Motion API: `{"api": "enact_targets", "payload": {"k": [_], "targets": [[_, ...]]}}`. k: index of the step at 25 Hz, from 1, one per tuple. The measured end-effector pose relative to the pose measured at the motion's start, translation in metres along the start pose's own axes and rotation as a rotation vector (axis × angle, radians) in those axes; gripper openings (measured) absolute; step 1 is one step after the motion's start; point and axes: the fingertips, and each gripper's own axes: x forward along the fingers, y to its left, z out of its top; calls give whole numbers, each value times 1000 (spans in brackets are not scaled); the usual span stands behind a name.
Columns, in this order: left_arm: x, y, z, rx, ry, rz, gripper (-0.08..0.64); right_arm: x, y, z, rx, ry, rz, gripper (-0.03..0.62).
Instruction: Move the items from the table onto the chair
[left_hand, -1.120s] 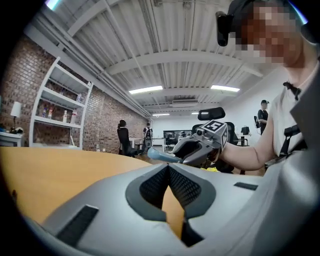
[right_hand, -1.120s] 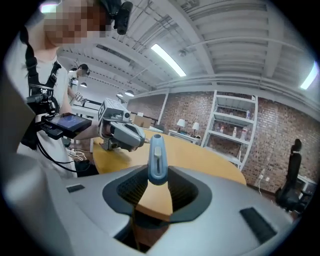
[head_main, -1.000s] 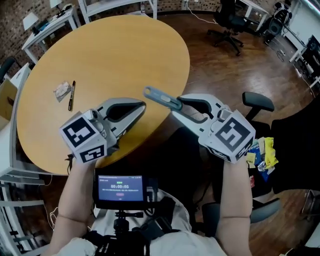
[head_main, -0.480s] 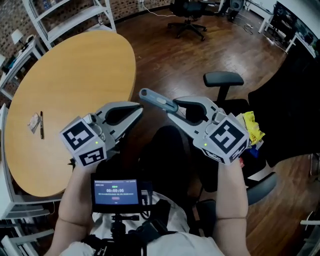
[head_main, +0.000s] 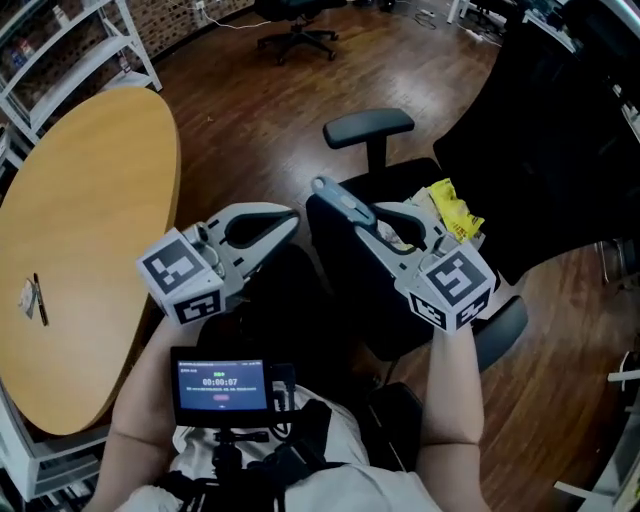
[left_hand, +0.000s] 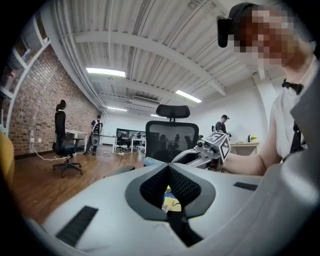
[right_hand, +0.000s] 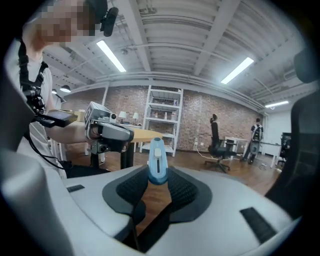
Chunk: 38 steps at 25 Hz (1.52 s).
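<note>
Wood floor (head_main: 260, 110) all round, with a round yellow table (head_main: 90, 200) off to the left and a black office chair (head_main: 368, 126) directly below the hands. Carried over the chair's seat: a blue-grey utility knife (head_main: 335, 198), pinched at one end and jutting out past the jaw tips. Probably light, rigid and smooth-sided, so liable to pivot or slide in a pinch near its end; better gripped across the flat sides close to the middle (and kept clear of the blade slider on top, plain in the right gripper view (right_hand: 157, 165)). Right gripper (head_main: 372, 228) partly closed, pads pressed on the knife's flanks, nothing else touched. Left gripper (head_main: 285, 222) closed tip to tip on nothing, held just left of the chair, near the right one but apart from it. Already lying on the seat beside the knife hand: yellow packets (head_main: 452, 210). Left on the far edge of the table: a pen (head_main: 39, 298) and a small wrapper (head_main: 27, 297), touching or nearly so.
</note>
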Motion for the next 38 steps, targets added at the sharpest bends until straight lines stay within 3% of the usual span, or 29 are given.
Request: {"api": "enact_targets", "payload": {"k": [4,8,12,15,20,25,28,29,38], "targets": [[43,-13,-42,35,21,-33,14,-28,-30,-57,88,73,-131,133],[66,-20,-81,-30,31,-70,14,-40,-48,-120,160,168,-261,133],[80,-24,-106,-58,63,-93,14,-45,-56,-195,189,368,-355,133],[85,-26,-120,-81,92,-110,14,-45,-53,-245,165,549,-369,132],[85,-24,-133,-109,117,-110,14,-44,-49,-293,241,630,-327,132],[89,-22,-132,-119,125,-112,14,-53,-45,-320,259,747,-311,135],[87,-21,-131,-119,129,-109,14,-54,-42,-336,211,835,-305,140],[87,-21,-132,-121,127,-107,14,-54,-42,-338,187,853,-306,167],[85,-24,-135,-118,139,-98,14,-53,-38,-311,141,809,-307,170]]}}
